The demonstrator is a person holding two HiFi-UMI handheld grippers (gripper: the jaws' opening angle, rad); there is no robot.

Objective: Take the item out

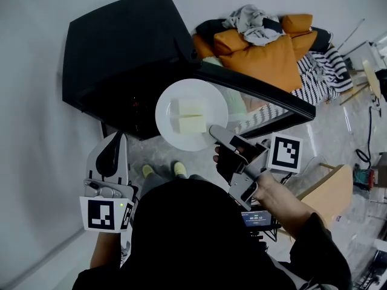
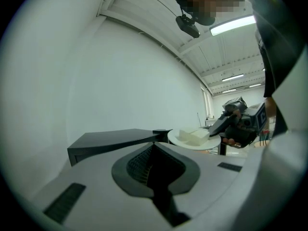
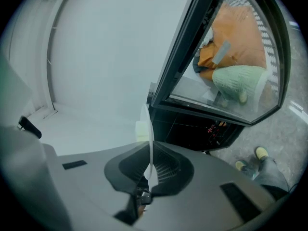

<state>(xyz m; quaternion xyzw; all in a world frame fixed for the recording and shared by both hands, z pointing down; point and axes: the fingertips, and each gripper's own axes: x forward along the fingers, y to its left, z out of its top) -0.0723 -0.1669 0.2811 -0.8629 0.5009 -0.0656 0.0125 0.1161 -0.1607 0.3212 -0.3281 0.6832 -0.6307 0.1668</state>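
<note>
A white plate carrying two pale rectangular blocks hangs in front of the open black oven. My right gripper is shut on the plate's near rim. In the right gripper view the plate stands edge-on between the jaws of the right gripper. My left gripper is low at the left, apart from the plate, jaws together and holding nothing. From the left gripper view, the plate and blocks show beyond the oven's top.
The oven's glass door stands open to the right, above the plate. Orange cushions and clothes lie behind it. A wooden stool is at the right. The person's feet are below the plate. A white wall runs along the left.
</note>
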